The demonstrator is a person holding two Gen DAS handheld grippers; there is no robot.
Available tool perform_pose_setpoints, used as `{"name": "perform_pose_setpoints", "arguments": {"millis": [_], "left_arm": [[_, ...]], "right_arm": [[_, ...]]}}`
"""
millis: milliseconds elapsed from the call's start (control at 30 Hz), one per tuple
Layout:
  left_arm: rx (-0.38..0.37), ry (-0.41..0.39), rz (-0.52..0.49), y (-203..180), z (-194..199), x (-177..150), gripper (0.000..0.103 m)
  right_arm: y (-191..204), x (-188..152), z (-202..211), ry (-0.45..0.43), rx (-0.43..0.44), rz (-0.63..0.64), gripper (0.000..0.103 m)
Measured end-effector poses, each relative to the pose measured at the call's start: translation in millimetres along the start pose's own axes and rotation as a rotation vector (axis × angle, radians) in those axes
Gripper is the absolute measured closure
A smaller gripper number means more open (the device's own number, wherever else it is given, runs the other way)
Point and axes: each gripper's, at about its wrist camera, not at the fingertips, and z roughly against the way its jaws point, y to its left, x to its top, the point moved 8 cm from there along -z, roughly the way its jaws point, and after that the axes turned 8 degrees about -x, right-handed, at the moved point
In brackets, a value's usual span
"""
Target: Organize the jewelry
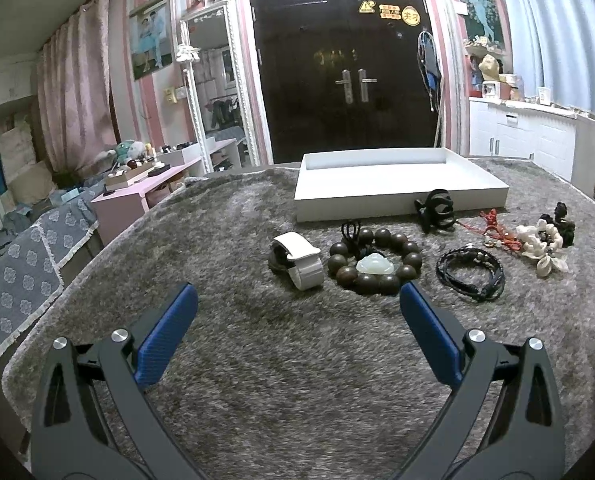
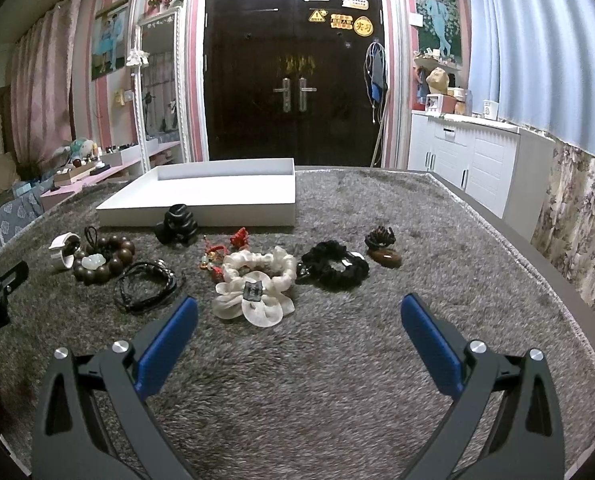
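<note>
A white tray (image 1: 377, 204) stands empty at the back of a grey shaggy mat; it also shows in the right wrist view (image 2: 201, 216). In front lie a white watch (image 1: 297, 260), a brown bead bracelet (image 1: 377, 260) with a pale stone, a black cord bracelet (image 1: 471, 274), a black claw clip (image 1: 435, 210), a red charm (image 2: 233, 248), a cream scrunchie (image 2: 257, 284), a black scrunchie (image 2: 335, 268) and a brown pendant (image 2: 383, 250). My left gripper (image 1: 297, 298) is open and empty short of the watch and beads. My right gripper (image 2: 299, 310) is open and empty short of the scrunchies.
The mat (image 2: 337, 380) covers a table whose right edge (image 2: 537, 252) runs near white cabinets (image 2: 473, 160). A pink shelf (image 1: 145, 192) and a sofa (image 1: 29, 248) stand to the left. A dark double door (image 2: 293, 76) is behind.
</note>
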Motion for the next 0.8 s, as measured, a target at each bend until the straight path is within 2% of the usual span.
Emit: {"name": "perform_pose_setpoints", "arguments": {"millis": [100,133,233,300,400,433,800], "left_arm": [[-0.02,-0.001,0.004,2,2,0,0.003],[-0.024,-0.036,0.012,2,5,3,0.003],[-0.037,-0.052,0.031,5,9,4,0.003],[-0.049,-0.013,0.039,8,10,1,0.003],[-0.067,-0.04,0.054,9,12,3,0.003],[-0.093,-0.005,0.099,11,14,0,0.003],[-0.105,-0.072,0.089,13,26,5,0.003]], "right_arm": [[-3,1,2,-0.005,0.0,-0.009,0.002],[-3,1,1,-0.002,-0.003,-0.009,0.002],[-3,0,0,0.005,-0.014,0.0,0.002],[-1,0,0,0.009,-0.028,0.012,0.002],[1,-1,-2,0.017,-0.047,0.029,0.002],[1,-1,-2,0.017,-0.052,0.031,0.002],[2,-1,-1,0.012,-0.068,0.04,0.002]]}}
